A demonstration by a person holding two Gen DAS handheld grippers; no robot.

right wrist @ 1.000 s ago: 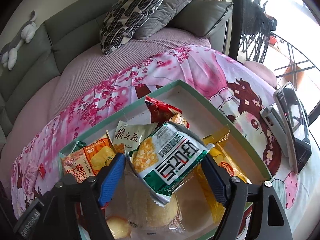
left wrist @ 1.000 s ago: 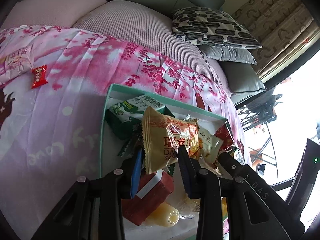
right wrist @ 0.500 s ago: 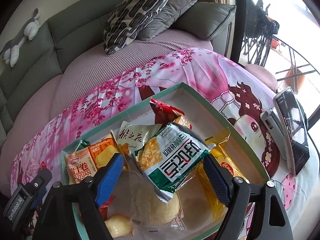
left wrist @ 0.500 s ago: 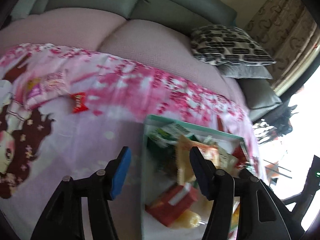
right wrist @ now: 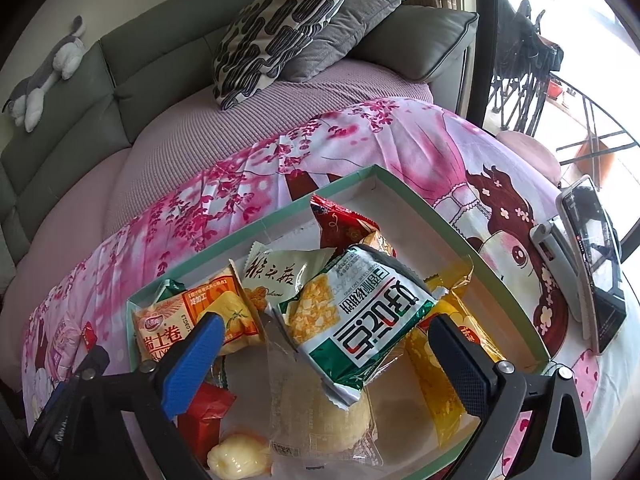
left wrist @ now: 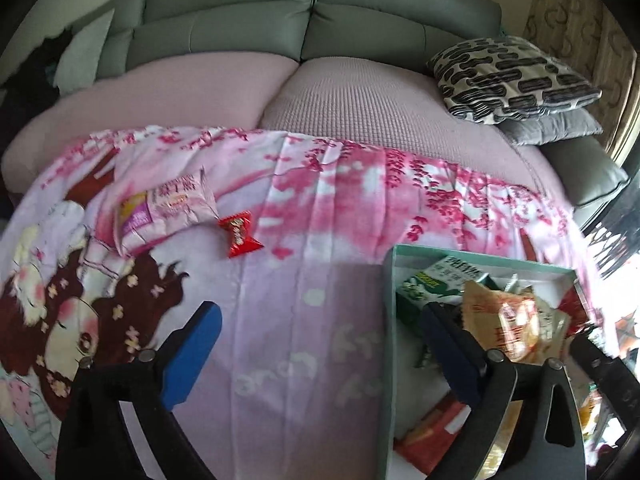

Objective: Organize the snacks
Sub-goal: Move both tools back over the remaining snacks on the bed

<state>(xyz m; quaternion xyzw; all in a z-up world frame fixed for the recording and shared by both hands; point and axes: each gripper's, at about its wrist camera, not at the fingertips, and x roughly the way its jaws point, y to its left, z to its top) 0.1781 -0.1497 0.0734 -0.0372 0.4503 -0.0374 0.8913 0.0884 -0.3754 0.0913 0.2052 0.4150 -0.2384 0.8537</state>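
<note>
A green-rimmed box (right wrist: 448, 224) full of snack packets lies on the pink printed cloth. My right gripper (right wrist: 324, 340) is open and empty above it, over a green and white packet (right wrist: 360, 316). My left gripper (left wrist: 320, 340) is open and empty over the cloth, its right finger at the box's left edge (left wrist: 390, 320). A small red candy (left wrist: 239, 233) and a pink and white packet (left wrist: 164, 208) lie loose on the cloth, far left of the box.
A patterned cushion (left wrist: 508, 76) and grey cushion (left wrist: 552, 128) sit on the sofa behind. A phone on a stand (right wrist: 588, 264) stands right of the box. A toy cat (right wrist: 48, 72) lies on the sofa back.
My left gripper let go of the orange packet into the box, opened wide and swung left over the cloth. My right gripper stayed open and barely moved.
</note>
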